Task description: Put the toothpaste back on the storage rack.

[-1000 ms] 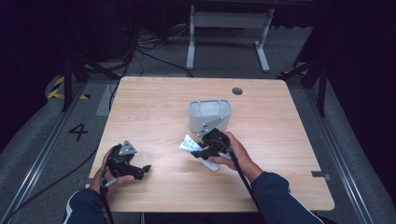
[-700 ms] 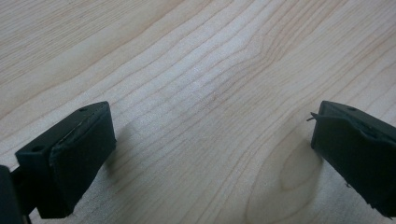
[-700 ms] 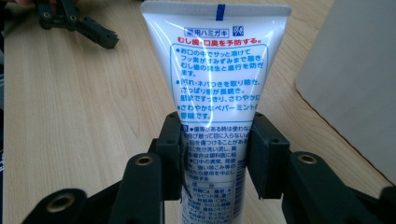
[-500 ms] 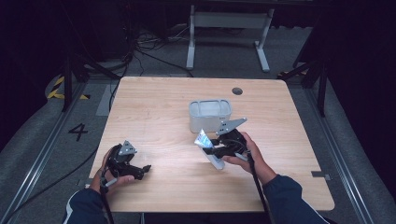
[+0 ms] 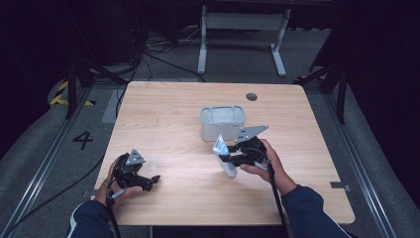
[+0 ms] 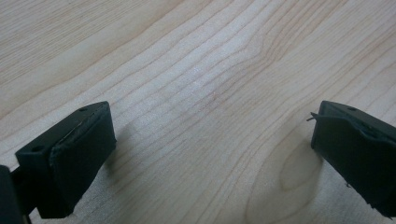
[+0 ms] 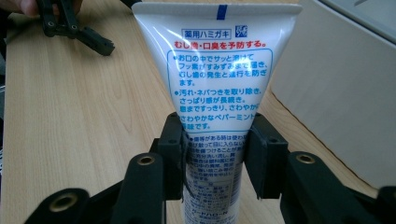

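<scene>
A white toothpaste tube [image 5: 221, 147] with blue and red print stands tilted just in front of a grey bin [image 5: 223, 121], its flat crimped end up. My right gripper [image 5: 226, 158] is shut on the tube's lower half. In the right gripper view the two pads [image 7: 173, 154] press the tube [image 7: 219, 56] from both sides, and the bin's pale wall [image 7: 336, 84] is close on the right. My left gripper [image 5: 150, 181] rests on the wooden table [image 5: 173, 114] at the front left. It is open, and its pads [image 6: 77, 149] stand far apart over bare wood.
A round cable hole [image 5: 251, 96] sits in the table's back right. Beyond the table stand a metal frame [image 5: 237, 22] and loose cables on the floor. The left gripper [image 7: 74, 25] shows far off in the right gripper view.
My right gripper has moved to the right with the tube and raised it, ending in front of the bin. The left gripper has stayed where it was.
</scene>
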A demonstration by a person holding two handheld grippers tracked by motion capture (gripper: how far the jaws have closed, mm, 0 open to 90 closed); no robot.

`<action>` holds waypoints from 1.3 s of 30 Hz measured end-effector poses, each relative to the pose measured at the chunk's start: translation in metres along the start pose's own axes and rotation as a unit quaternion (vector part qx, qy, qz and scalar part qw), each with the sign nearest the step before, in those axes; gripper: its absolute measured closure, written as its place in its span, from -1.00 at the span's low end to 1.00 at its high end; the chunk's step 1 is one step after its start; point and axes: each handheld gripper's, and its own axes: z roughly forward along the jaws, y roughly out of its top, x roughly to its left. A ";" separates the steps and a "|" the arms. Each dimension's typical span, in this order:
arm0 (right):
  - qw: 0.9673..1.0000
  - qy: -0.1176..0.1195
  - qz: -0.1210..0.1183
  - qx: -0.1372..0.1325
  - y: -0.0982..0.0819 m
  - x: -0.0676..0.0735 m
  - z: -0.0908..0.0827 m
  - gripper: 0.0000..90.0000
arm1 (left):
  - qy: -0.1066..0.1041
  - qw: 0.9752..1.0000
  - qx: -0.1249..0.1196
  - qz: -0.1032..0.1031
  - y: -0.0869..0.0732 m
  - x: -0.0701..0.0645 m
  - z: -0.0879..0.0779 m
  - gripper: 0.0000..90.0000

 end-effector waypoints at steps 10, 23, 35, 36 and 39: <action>1.000 -0.004 -0.002 -0.027 0.000 -0.003 -0.007 0.40 | 0.000 1.000 0.000 0.000 0.000 0.000 0.000 -1.00; 0.998 -0.025 -0.008 -0.056 0.005 -0.004 -0.026 0.41 | 0.000 1.000 0.000 0.000 0.000 0.000 0.000 -1.00; 0.996 -0.038 -0.005 -0.082 0.008 -0.007 -0.043 0.41 | 0.000 1.000 0.000 0.000 0.000 0.000 0.000 -1.00; 0.996 -0.040 -0.004 -0.083 0.009 -0.008 -0.044 0.41 | 0.000 1.000 0.000 0.000 0.000 0.000 0.000 -1.00; 0.995 -0.043 -0.003 -0.089 0.009 -0.009 -0.049 0.41 | 0.000 1.000 0.000 0.000 0.000 0.000 0.000 -1.00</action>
